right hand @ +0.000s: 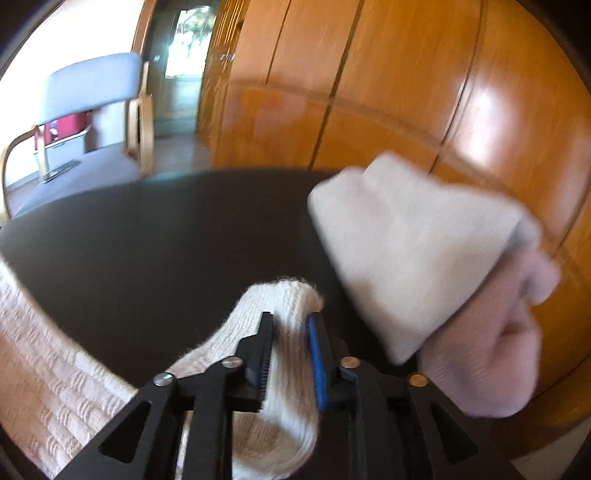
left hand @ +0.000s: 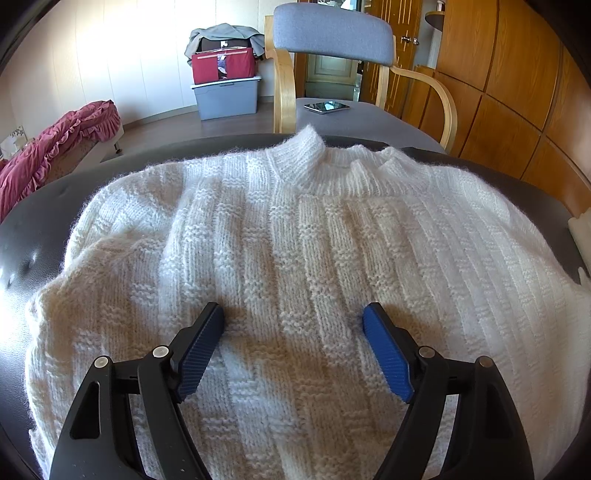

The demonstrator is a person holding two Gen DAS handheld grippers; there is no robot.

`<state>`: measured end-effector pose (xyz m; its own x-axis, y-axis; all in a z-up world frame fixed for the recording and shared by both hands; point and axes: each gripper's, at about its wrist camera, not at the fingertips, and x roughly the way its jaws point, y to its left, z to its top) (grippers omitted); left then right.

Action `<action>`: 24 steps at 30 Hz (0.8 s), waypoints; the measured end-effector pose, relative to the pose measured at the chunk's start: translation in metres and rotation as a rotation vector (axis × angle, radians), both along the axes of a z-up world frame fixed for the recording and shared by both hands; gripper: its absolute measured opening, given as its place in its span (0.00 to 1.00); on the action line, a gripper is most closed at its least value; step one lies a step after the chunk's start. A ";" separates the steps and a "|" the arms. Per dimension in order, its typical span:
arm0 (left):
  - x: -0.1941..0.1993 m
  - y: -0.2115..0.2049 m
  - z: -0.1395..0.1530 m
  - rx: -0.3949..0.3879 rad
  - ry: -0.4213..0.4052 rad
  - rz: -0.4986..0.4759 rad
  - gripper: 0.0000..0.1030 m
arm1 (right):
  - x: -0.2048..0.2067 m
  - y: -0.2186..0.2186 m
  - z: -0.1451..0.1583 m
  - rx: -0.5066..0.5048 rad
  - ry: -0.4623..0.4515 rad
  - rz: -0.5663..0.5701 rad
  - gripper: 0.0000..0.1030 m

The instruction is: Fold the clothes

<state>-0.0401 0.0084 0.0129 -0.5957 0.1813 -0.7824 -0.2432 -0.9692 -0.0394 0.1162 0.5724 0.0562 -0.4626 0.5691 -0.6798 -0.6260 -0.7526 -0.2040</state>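
The white knit sweater (left hand: 295, 258) is spread on the dark table (left hand: 33, 236). The left gripper (left hand: 293, 325) is held spread over it; the sleeve (right hand: 291, 354) is pinched by the right gripper (right hand: 290, 354), beside folded pale cloths (right hand: 413, 258). A grey chair (left hand: 332, 33) is seen beyond.

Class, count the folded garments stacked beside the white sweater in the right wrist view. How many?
2: a cream folded garment on top, a pink folded garment beneath it. Blur may hide others.
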 end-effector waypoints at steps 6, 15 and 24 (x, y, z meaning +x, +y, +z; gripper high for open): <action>0.000 0.001 -0.001 -0.002 0.001 0.000 0.79 | 0.040 -0.015 0.028 -0.073 0.217 0.017 0.30; 0.001 0.000 -0.001 -0.001 0.001 0.000 0.79 | 0.049 0.004 -0.018 -0.339 0.104 -0.050 0.31; 0.001 0.000 -0.001 0.005 -0.001 0.000 0.79 | -0.032 -0.037 0.006 -0.309 0.182 0.137 0.05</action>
